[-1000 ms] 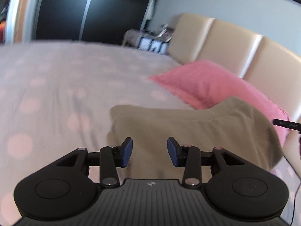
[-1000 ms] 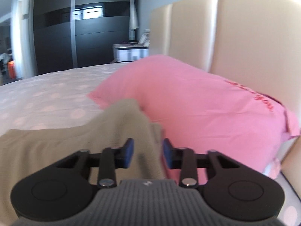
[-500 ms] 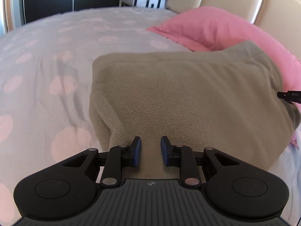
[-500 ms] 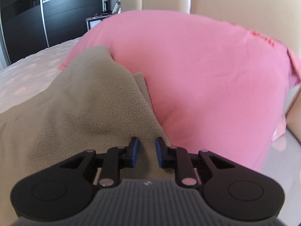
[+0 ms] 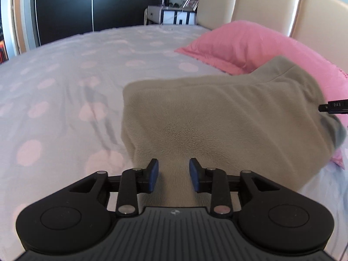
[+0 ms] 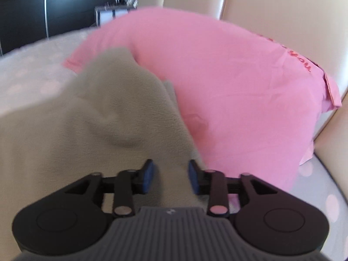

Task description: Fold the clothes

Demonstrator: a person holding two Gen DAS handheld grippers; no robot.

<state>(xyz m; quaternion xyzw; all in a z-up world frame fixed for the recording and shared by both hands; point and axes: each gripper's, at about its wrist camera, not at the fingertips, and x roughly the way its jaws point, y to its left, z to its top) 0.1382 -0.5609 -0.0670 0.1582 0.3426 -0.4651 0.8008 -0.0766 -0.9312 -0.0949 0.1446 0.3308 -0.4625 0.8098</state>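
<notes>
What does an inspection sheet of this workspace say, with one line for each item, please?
Surface: bed with a pale cover with pink dots, a few creases.
Job's things: beige fleece garment, folded, lying on the bed with its far end up against the pink pillow.
Clutter: nothing seen on the bed besides the pillow.
Grippers: left gripper and right gripper both have jaws opening; fleece lies between the blue pads, which do not press on it.
Cables: nothing seen for certain; a small black part shows at the right edge of the left view.
Surroundings: cream padded headboard, dark wardrobe, bedside unit.
</notes>
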